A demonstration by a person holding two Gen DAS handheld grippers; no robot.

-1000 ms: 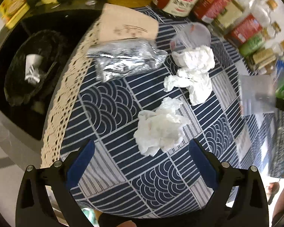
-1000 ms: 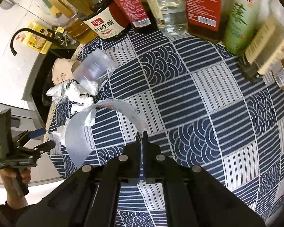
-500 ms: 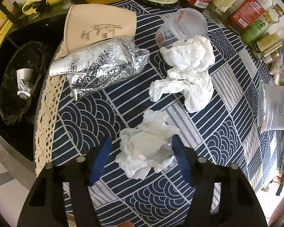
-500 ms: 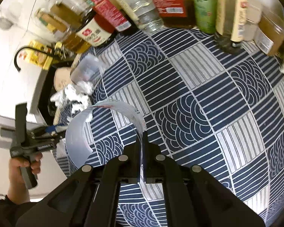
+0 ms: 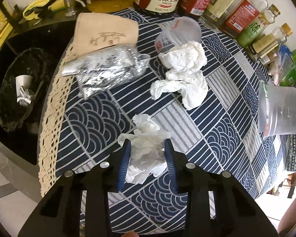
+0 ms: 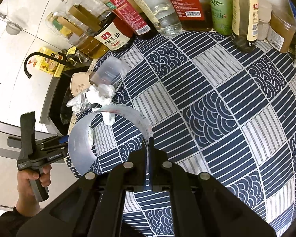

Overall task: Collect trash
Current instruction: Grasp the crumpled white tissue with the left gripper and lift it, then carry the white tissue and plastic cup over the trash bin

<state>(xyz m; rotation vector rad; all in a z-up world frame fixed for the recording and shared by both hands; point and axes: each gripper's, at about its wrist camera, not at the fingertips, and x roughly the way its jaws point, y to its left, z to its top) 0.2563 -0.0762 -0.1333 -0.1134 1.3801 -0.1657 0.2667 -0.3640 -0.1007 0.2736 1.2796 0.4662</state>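
Bare tablecloth [image 6: 217,102] open mid-table, bottles [image 6: 187,2] wall the far edge — tissues [image 5: 184,75], foil [image 5: 106,75] crowd the sink side.

Blue-patterned tablecloth [image 5: 100,118], black sink [image 5: 15,45]

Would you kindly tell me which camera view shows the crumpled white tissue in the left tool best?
The left wrist view: the crumpled white tissue sits squeezed between the left tool's blue pads. In the right wrist view, the translucent plastic cup mostly hides it.

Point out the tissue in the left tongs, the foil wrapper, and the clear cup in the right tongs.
crumpled tissue [image 5: 148,150], left wrist view, its middle.
foil wrapper [image 5: 104,73], left wrist view, its middle.
clear plastic cup [image 6: 79,148], right wrist view, its side wall.
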